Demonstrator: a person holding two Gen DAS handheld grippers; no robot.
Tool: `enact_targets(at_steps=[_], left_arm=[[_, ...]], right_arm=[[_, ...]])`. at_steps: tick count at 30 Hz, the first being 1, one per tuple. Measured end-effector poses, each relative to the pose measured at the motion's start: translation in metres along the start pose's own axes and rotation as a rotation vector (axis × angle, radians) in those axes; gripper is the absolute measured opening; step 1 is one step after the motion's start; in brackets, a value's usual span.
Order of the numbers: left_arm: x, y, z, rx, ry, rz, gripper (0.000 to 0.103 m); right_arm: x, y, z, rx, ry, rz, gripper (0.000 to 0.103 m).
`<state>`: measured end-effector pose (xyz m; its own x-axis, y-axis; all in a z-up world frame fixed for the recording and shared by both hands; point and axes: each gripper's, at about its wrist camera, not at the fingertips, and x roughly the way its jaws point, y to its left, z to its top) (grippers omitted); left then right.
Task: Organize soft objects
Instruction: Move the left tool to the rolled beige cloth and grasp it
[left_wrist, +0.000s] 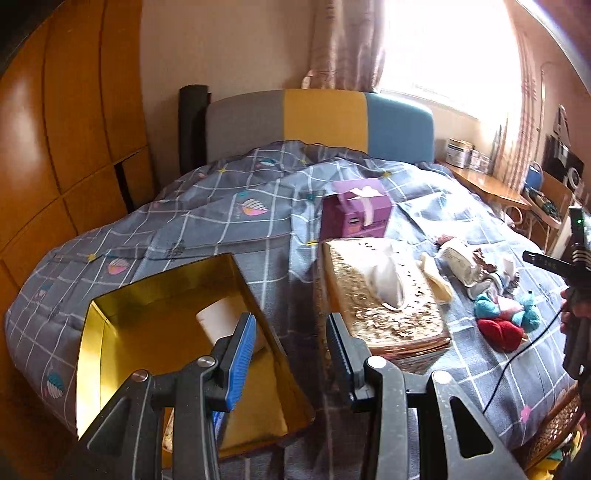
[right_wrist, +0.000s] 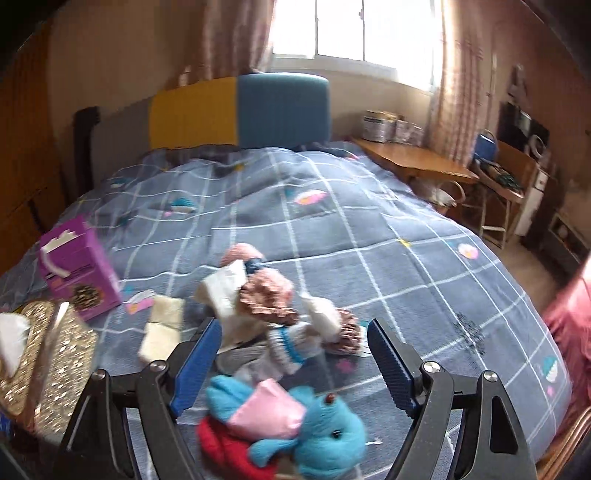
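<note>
In the right wrist view my right gripper (right_wrist: 295, 365) stands open just above a heap of soft things on the grey checked quilt (right_wrist: 369, 236). A blue plush toy (right_wrist: 328, 432) with pink and red parts lies closest, below the jaws. Behind it lie striped socks (right_wrist: 288, 347) and brown-and-cream knitted pieces (right_wrist: 258, 299). In the left wrist view my left gripper (left_wrist: 291, 354) is open, nothing pressed between its pads, over the right wall of an open gold box (left_wrist: 162, 302). The box holds a white roll (left_wrist: 218, 317). The plush heap (left_wrist: 506, 317) lies at the right.
A gold glittery tissue box (left_wrist: 384, 295) and a purple carton (left_wrist: 354, 210) sit mid-bed. Cream cloth pieces (right_wrist: 162, 328) lie left of the heap. A wooden side table (right_wrist: 413, 158) and shelves stand right of the bed, a wooden wardrobe (left_wrist: 55, 147) left.
</note>
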<state>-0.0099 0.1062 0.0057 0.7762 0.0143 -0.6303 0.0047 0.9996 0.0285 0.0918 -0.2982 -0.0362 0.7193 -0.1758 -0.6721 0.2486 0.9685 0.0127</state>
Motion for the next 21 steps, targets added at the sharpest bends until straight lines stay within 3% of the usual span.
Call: enact_targets(at_steps=[5, 10, 15, 18, 21], left_arm=[[-0.006, -0.029, 0.021, 0.059, -0.033, -0.091, 0.039], [-0.006, -0.072, 0.048, 0.122, -0.042, -0.215, 0.039], [0.015, -0.132, 0.072, 0.180, 0.025, -0.336, 0.039], [0.041, -0.172, 0.080, 0.201, 0.091, -0.346, 0.039], [0.087, -0.207, 0.075, 0.197, 0.215, -0.309, 0.039]], right_arm=[[0.014, -0.036, -0.005, 0.178, 0.068, 0.024, 0.082], [0.014, -0.041, -0.006, 0.217, 0.075, 0.032, 0.082], [0.014, -0.049, -0.007, 0.263, 0.079, 0.038, 0.082], [0.012, -0.055, -0.007, 0.299, 0.071, 0.048, 0.082], [0.010, -0.062, -0.007, 0.338, 0.065, 0.059, 0.082]])
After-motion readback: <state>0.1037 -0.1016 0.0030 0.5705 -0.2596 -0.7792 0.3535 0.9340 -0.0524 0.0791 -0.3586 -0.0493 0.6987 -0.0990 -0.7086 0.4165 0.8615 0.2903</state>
